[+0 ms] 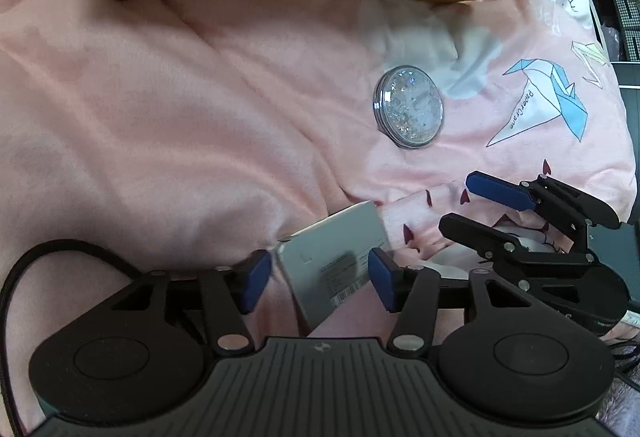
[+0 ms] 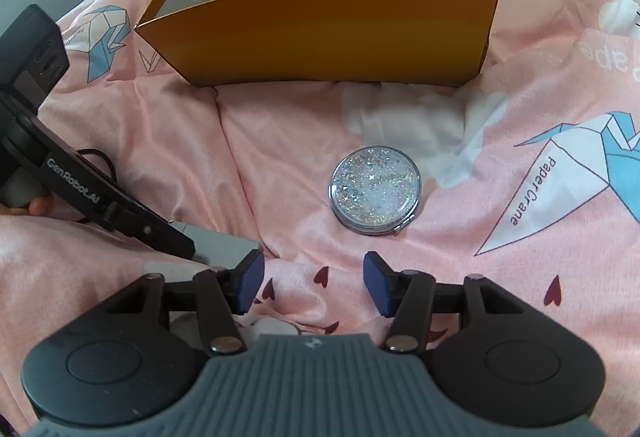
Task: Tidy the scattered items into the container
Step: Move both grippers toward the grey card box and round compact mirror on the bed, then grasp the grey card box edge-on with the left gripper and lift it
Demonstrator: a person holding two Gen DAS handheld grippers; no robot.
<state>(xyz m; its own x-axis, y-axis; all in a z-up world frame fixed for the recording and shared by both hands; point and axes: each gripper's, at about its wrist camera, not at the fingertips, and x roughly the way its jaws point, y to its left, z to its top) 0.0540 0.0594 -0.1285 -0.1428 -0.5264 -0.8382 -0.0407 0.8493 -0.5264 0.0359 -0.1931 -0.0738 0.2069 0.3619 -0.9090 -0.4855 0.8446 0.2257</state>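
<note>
Pink, soft bedding under everything: poor footing. Left gripper spread around a grey box, pads not visibly pressing; could tip or slide on closing. Right gripper spread, empty, short of the glitter compact. Orange container beyond.

The left claw sits at the bottom centre of the left wrist view, angled steeply downward, its two blue pads set apart on either side of a grey-white card without visibly pressing it. In the right wrist view it enters from the left edge, a fingertip of the hand holding it just showing. The right claw points down at the bottom centre of its own view, jaws parted with nothing between them; it appears at lower right in the left wrist view.
</note>
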